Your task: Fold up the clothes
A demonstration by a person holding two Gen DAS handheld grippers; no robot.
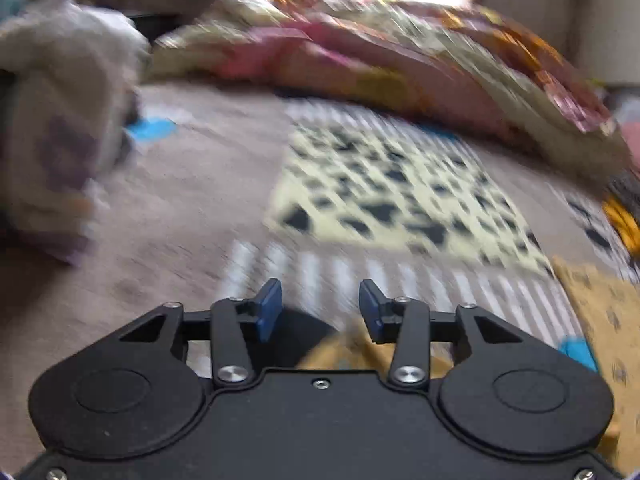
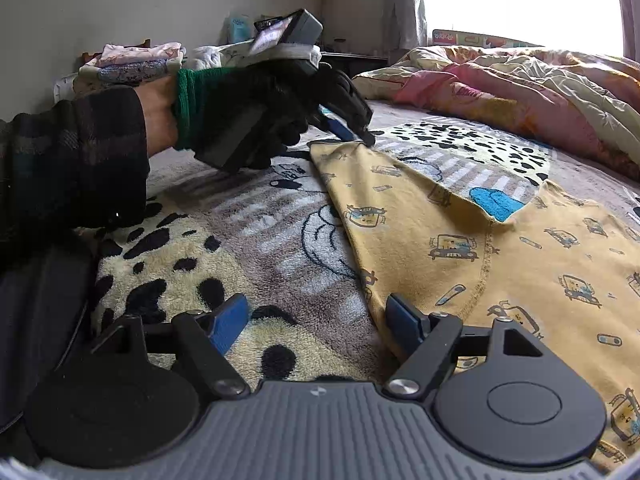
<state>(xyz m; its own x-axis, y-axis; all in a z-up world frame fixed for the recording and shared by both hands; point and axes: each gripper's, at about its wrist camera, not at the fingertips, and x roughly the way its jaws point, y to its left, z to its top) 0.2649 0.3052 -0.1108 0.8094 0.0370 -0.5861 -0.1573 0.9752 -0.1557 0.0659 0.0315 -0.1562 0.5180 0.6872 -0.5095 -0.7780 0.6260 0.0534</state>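
At far left of the right wrist view a plaid sleeve and gloved hand carry the left gripper, its tips down at the far corner of the yellow printed garment. From that corner the garment runs toward the lower right, long axis diagonal, lying flat on the patterned blanket with one edge turned back beside a blue patch. In the left wrist view, which is heavily blurred, the left gripper's blue pads stand apart with yellow cloth low between them; the pads do not appear to press on it, so no grip is recorded. The right gripper holds its jaws wide apart: the left pad sits over bare blanket, the right pad at the garment's near edge, with nothing clamped. Judgement: the garment lies forward and right of the right jaws, and its near hem is closest to that hand, while the far corner belongs to the left hand. A fold along the diagonal would need both ends taken. A crumpled quilt lies well apart, at the rear right.
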